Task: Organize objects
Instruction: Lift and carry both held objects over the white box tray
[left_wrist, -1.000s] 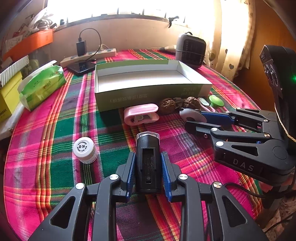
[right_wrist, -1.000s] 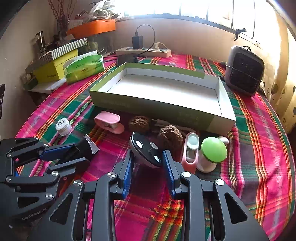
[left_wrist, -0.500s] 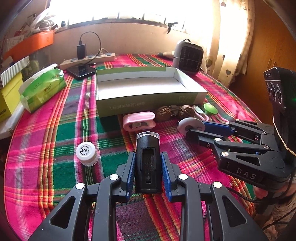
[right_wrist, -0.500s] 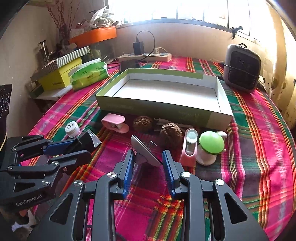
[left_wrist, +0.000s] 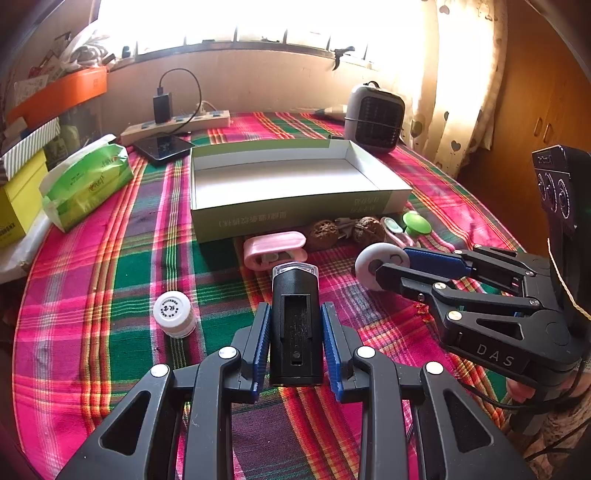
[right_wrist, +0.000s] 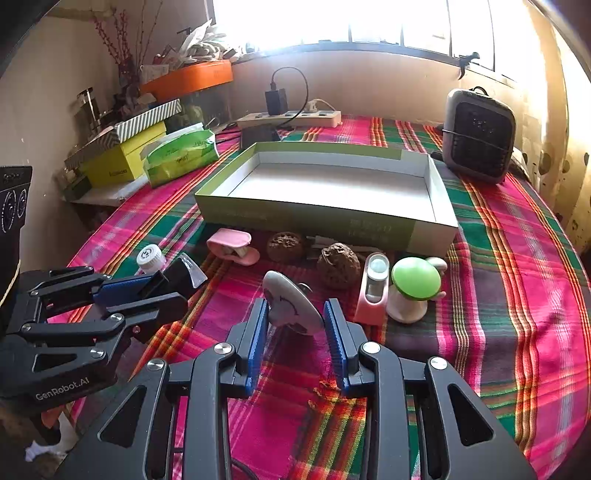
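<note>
- The left claw (left_wrist: 295, 345), jaws closed part-way, grips a black boxy device (left_wrist: 295, 325) with a clear front cap, holding it just above the plaid-covered surface (left_wrist: 110, 295).
- The right claw (right_wrist: 295, 328) is clamped on a flat white disc (right_wrist: 291, 304), held tilted on edge between its blue pads (right_wrist: 256, 332).
- A second ago the disc faced the right wrist camera flat, its small round studs showing; it now stands tipped, with its pale face turned up and toward the left.
- In both wrist views the objects on the cloth sit lower and smaller than they did a second ago, which suggests both claws have lifted their loads clear of the cloth.
- The open green-sided box (right_wrist: 332, 218) sits empty in the middle of the surface, just beyond the row of loose items.
- Left in front of the box: a pink clip (right_wrist: 232, 245), two walnuts (right_wrist: 338, 264), a pink-and-white roller (right_wrist: 375, 288) and a green-capped mushroom-shaped object (right_wrist: 415, 286).
- A small white bottle (left_wrist: 173, 314) stands apart on the left side of the cloth, near the left claw.
- With both grasps secure and the box clear, the likely next step is to carry the two items forward over the near wall and set them inside; nothing has been placed in it yet.
</note>
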